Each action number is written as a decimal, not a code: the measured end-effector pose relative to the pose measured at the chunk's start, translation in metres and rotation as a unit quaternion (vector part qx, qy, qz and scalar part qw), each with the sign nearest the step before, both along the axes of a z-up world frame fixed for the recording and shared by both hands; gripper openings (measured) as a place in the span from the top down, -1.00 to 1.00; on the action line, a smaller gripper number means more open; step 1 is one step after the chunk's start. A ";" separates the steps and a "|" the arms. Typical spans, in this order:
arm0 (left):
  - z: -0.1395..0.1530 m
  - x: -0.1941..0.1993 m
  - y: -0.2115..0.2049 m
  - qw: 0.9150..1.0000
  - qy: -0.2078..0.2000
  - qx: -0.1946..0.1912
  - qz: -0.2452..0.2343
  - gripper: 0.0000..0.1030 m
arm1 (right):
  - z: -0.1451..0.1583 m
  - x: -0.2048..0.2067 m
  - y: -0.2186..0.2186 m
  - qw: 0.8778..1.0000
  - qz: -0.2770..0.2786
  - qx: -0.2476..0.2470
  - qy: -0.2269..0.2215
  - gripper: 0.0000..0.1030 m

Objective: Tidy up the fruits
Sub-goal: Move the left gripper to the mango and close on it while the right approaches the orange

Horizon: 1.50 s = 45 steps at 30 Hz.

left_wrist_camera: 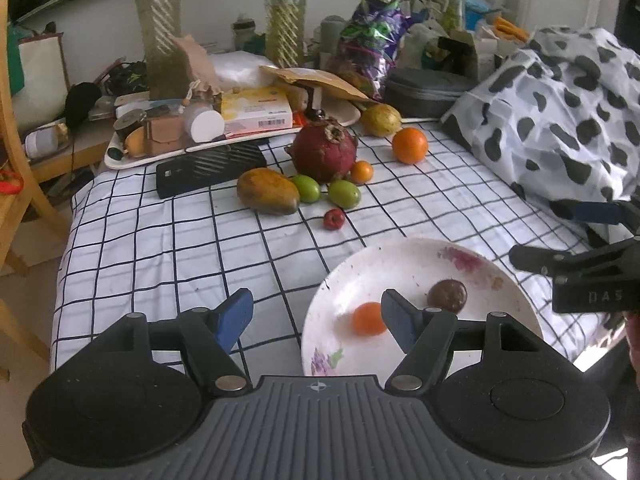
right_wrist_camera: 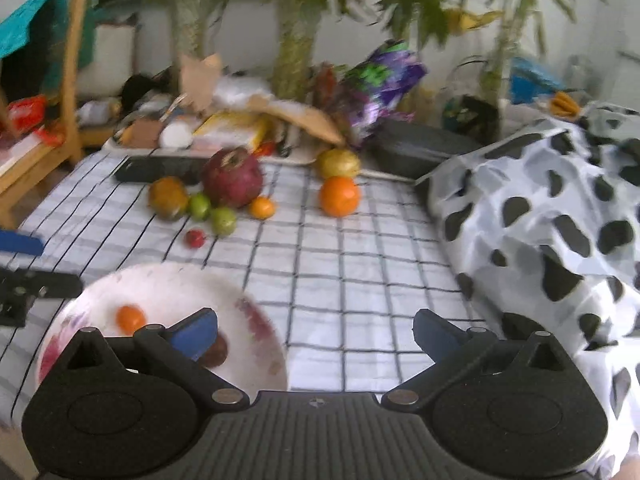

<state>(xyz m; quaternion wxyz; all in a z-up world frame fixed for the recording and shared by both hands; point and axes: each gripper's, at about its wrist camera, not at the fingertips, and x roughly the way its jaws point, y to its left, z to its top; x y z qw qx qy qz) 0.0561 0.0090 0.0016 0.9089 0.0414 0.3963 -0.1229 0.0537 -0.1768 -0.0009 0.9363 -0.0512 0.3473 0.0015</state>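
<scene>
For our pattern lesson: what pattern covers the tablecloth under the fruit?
White tablecloth with a dark grid; clearest in the left wrist view.

A lived-in home: checked tablecloth (left_wrist_camera: 160, 248), potted plants (left_wrist_camera: 160, 20), cluttered tray (left_wrist_camera: 120, 160), wooden chair (left_wrist_camera: 12, 152).

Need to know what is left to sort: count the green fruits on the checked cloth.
2. One green fruit lies against the mango; the other green fruit sits just right of it, in front of the big dark red fruit. More could hide behind that.

1 plate (left_wrist_camera: 516, 280), 10 fruits: 2 on it, 8 on the checked cloth (left_wrist_camera: 160, 248).
</scene>
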 end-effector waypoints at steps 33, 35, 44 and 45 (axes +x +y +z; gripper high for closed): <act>-0.011 0.097 0.020 1.000 0.002 0.008 0.006 -0.35 | -0.003 0.095 -0.024 0.999 -0.040 0.000 0.011 -1.00; -0.015 0.106 0.019 1.000 0.004 0.007 -0.003 -0.46 | -0.004 0.103 -0.025 0.999 -0.037 0.003 0.014 -1.00; -0.041 0.136 0.006 0.994 -0.009 0.076 -0.079 -0.58 | -0.011 0.138 -0.027 0.999 -0.034 0.007 0.035 -1.00; -0.044 0.139 0.006 0.993 -0.005 0.081 -0.092 -0.58 | -0.012 0.141 -0.027 0.999 -0.033 0.007 0.037 -1.00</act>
